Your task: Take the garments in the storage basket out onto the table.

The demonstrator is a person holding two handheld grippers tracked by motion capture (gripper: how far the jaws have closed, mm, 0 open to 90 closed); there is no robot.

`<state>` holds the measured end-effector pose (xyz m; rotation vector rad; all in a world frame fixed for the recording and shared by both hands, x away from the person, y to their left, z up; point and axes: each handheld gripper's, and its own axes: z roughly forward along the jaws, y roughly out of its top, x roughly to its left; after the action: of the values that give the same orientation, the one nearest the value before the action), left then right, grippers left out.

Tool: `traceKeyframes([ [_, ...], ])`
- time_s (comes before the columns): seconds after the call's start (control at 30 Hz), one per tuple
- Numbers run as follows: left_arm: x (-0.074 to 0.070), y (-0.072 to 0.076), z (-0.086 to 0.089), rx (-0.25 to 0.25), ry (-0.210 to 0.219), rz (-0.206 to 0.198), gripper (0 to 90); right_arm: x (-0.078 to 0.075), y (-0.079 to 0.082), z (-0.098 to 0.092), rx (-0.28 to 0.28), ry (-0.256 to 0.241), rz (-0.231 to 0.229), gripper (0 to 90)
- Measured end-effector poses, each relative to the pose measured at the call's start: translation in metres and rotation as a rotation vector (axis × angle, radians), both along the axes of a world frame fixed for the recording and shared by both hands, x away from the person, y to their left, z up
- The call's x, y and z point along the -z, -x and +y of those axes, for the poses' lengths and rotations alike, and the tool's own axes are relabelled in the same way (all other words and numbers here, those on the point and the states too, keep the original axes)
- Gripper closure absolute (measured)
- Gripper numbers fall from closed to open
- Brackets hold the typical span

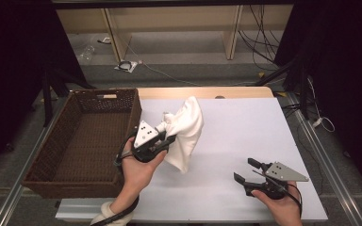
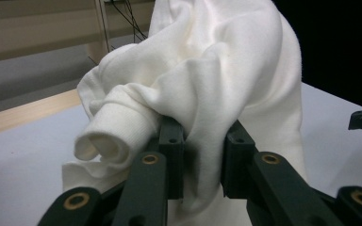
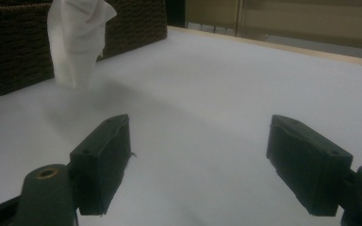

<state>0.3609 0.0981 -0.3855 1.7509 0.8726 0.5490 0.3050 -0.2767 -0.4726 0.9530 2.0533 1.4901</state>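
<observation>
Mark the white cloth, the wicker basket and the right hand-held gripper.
white cloth (image 1: pixel 188 123): high view, middle of the hanging fabric.
wicker basket (image 1: pixel 50 148): high view, left wall.
right hand-held gripper (image 1: pixel 246 170): high view, gap midway between its open fingertips.

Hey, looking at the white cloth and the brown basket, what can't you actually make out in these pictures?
- Bunched white cloth in the left gripper: its type and full shape; folds hide it, and the left gripper view's top edge cuts it.
- Brown woven basket: near inside wall hidden by its rim, high view.
- Small items on the floor beyond the white table: too small, high view.
</observation>
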Motion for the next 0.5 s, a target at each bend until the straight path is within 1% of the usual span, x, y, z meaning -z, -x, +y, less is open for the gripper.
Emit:
traceKeyframes([
  [0.03, 0.003, -0.001, -0.004, 0.008, -0.006, 0.009, 73.6, 0.000, 0.000, 0.000, 0.000, -0.004, -0.001, 23.3],
  [0.1, 0.005, -0.001, -0.005, 0.014, -0.010, 0.014, 73.6, 0.001, -0.001, 0.000, -0.001, -0.007, -0.004, 23.3],
  [0.2, 0.010, -0.003, -0.010, 0.025, -0.020, 0.027, 73.6, 0.001, -0.001, 0.000, 0.003, -0.004, 0.004, 23.3],
  [0.27, 0.013, -0.004, -0.013, 0.028, -0.023, 0.036, 73.5, 0.001, -0.001, -0.001, 0.003, 0.003, 0.000, 23.3],
  [0.33, 0.016, -0.006, -0.015, 0.032, -0.030, 0.043, 73.5, 0.002, -0.002, -0.001, 0.003, -0.005, 0.004, 23.3],
  [0.5, 0.025, -0.010, -0.020, 0.035, -0.043, 0.066, 73.4, 0.002, -0.002, -0.001, 0.005, -0.007, 0.004, 23.3],
])
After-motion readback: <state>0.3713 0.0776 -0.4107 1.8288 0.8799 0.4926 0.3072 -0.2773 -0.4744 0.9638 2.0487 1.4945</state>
